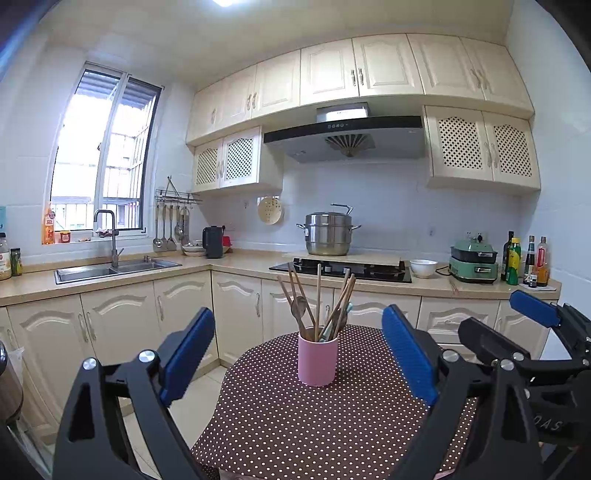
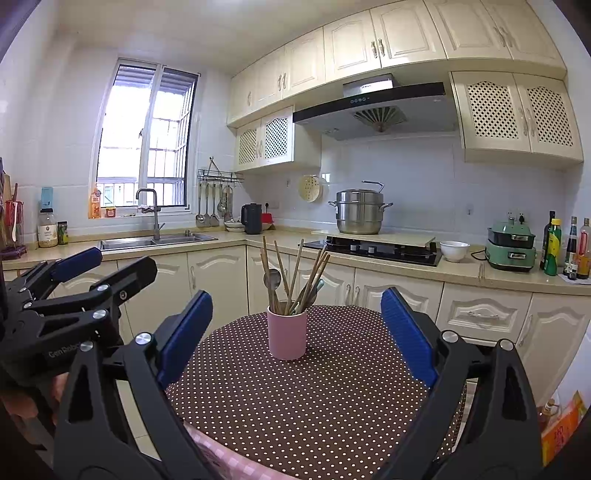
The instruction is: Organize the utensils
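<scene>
Pink cup point(image 1: 317, 360) holds chopsticks point(image 1: 318, 295) and spoons point(image 1: 299, 306) — both grippers point(image 1: 299, 354) point(image 2: 297, 338) gape, empty.

You've got a bright, evenly lit kitchen in both views. Daylight pours thru the window point(image 1: 103, 158), which is blown out to white w/ no detail outside. A ceiling light point(image 1: 223, 3) clips at the top edge of the left wrist view. Shadows are soft; faint glare sits on the steel pot point(image 1: 328, 233). Fisheye bends cabinets & walls hard toward the edges, corners go black. Focus is decent mid-frame, w/ some compression softness.
</scene>
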Demonstrator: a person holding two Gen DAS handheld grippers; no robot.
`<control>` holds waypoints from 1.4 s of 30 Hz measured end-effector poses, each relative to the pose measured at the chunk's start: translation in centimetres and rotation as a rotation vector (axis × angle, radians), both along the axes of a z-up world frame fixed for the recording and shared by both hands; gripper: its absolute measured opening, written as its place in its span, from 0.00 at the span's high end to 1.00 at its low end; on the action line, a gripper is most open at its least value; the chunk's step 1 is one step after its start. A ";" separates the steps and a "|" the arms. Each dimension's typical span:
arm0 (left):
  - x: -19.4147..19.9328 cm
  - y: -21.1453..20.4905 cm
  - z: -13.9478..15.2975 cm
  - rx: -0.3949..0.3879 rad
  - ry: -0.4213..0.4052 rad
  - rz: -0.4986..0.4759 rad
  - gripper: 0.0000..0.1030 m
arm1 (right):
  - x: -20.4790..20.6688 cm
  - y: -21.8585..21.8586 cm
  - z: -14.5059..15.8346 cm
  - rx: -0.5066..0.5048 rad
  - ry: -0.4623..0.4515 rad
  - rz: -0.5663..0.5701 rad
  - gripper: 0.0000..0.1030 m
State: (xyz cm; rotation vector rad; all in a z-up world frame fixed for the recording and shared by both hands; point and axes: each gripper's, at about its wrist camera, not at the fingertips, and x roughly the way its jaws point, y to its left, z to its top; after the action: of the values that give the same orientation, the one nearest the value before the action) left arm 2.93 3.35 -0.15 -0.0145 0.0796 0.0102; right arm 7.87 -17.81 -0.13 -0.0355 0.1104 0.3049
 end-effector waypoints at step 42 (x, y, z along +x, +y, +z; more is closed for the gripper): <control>1.5 0.3 -1.0 -0.003 0.004 0.005 0.12 | 1.1 0.6 -0.6 -0.016 0.009 0.003 0.11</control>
State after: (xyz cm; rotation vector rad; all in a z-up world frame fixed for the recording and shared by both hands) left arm 4.42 3.62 -1.18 -0.0180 0.0835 0.0147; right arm 9.00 -17.25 -0.77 -0.0501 0.1217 0.3074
